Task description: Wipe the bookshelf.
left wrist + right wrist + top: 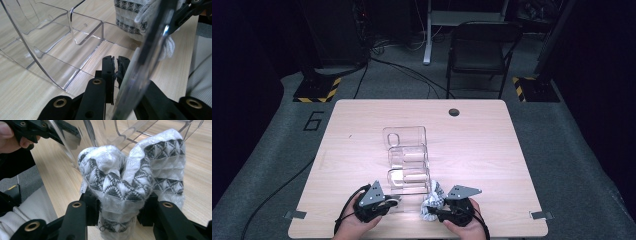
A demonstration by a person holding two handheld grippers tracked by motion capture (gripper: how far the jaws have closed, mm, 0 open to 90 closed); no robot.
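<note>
Left gripper (pixel 115 65) clamps clear acrylic organizer (pixel 407 160) wall; right gripper (pixel 117 207) grasps rolled patterned socks (pixel 130 177). Steady organizer, lower socks squarely into near compartment.

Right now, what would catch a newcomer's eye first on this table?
A clear plastic organizer stands mid-table, its compartments stepping toward the person. At its near right corner the right gripper squeezes a bundled black-and-white patterned cloth. The left gripper is pinched shut on the organizer's near wall.

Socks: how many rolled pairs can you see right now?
1. The sock roll sits between the right gripper's fingers, at the near right corner of the clear organizer. Its compartments look empty, though clear walls could hide something.
</note>
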